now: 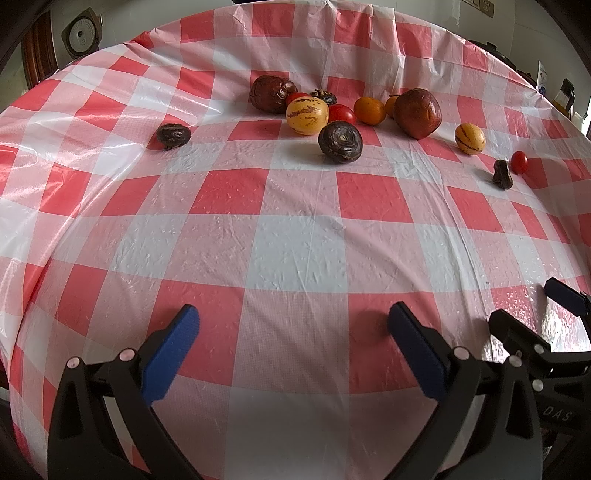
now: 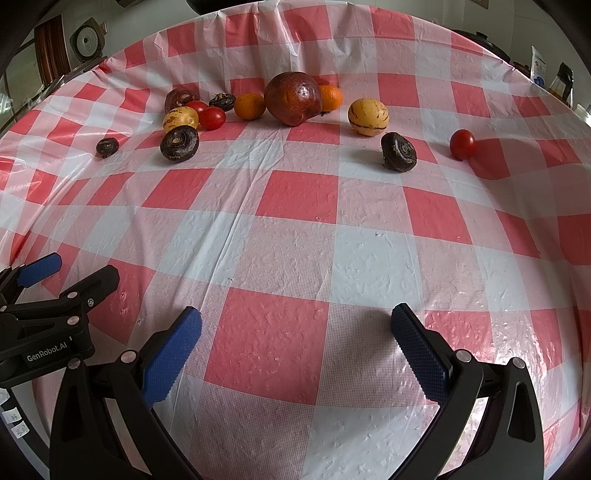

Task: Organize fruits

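Note:
Fruits lie scattered across the far half of the red-and-white checked tablecloth (image 1: 295,254). Among them are two dark red fruits (image 2: 293,98), two striped yellow melons (image 2: 368,116), two oranges (image 2: 250,106), small red tomatoes (image 2: 462,144) and several dark brown water chestnuts (image 2: 399,152). In the left wrist view the nearest is a water chestnut (image 1: 340,141) in front of a striped melon (image 1: 306,115). My left gripper (image 1: 295,321) stands open and empty over the near cloth. Beside it my right gripper (image 2: 297,317) is open too, holding nothing.
The cloth (image 2: 295,221) between the grippers and the fruits carries only wrinkles. A round appliance (image 1: 82,35) sits beyond the table at the far left, and bottles and a packet (image 2: 561,83) at the far right edge.

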